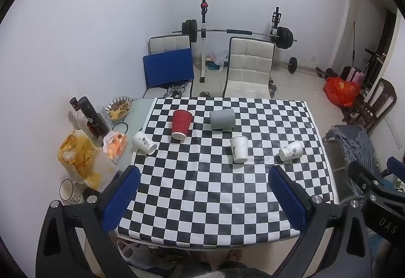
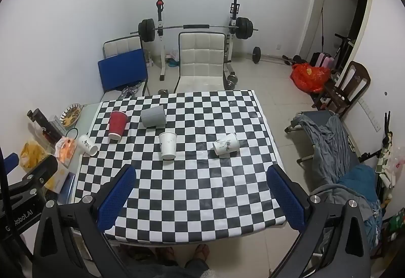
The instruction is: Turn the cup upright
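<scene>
Several cups sit on the checkered table (image 1: pixel 215 191). A red cup (image 1: pixel 180 126) (image 2: pixel 117 125) stands upside down at the far left. A grey cup (image 1: pixel 222 119) (image 2: pixel 153 116) lies on its side behind the middle. A white paper cup (image 1: pixel 239 149) (image 2: pixel 168 145) stands upside down in the middle. Another white cup (image 1: pixel 291 150) (image 2: pixel 226 145) lies on its side to the right. A third white cup (image 1: pixel 144 142) (image 2: pixel 87 144) lies at the left edge. My left gripper (image 1: pixel 202 176) and right gripper (image 2: pixel 201 174) are both open and empty, high above the near edge.
Snack bags (image 1: pixel 81 159), dark bottles (image 1: pixel 91 118), a bowl (image 1: pixel 119 107) and a mug (image 1: pixel 69 191) crowd the strip left of the cloth. Two white chairs (image 1: pixel 249 67) and a barbell rack (image 1: pixel 238 32) stand behind the table. A cot with clothes (image 2: pixel 334 141) is on the right.
</scene>
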